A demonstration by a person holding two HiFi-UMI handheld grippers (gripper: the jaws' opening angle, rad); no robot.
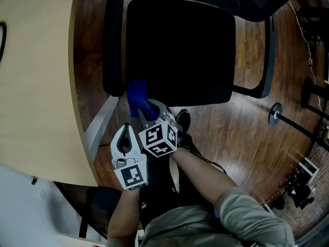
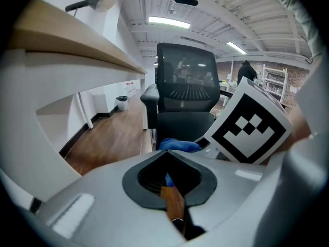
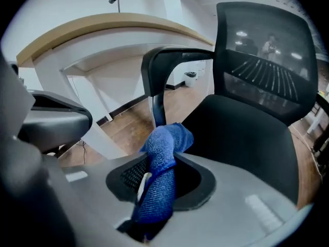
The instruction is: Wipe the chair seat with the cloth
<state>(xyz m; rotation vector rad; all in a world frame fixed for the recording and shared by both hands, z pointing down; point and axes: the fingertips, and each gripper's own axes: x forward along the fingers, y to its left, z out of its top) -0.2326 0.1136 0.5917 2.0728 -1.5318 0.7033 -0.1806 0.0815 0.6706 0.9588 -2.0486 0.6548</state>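
The black chair seat (image 1: 180,50) fills the upper middle of the head view. A blue cloth (image 1: 136,95) hangs just off the seat's near left corner, and my right gripper (image 1: 146,109) is shut on it. In the right gripper view the cloth (image 3: 163,158) bunches up between the jaws, with the seat (image 3: 241,133) ahead and to the right. My left gripper (image 1: 125,133) sits lower left beside the right one, jaws together and holding nothing. The left gripper view shows its jaws (image 2: 169,181) closed to a thin slit, with the cloth (image 2: 177,145) and the chair (image 2: 185,122) beyond.
A light wooden desk (image 1: 36,76) runs along the left, close to the chair's left armrest (image 1: 113,40). The right armrest (image 1: 268,55) and the mesh backrest (image 3: 262,60) border the seat. Wood floor surrounds the chair; a round stand base (image 1: 276,113) lies to the right.
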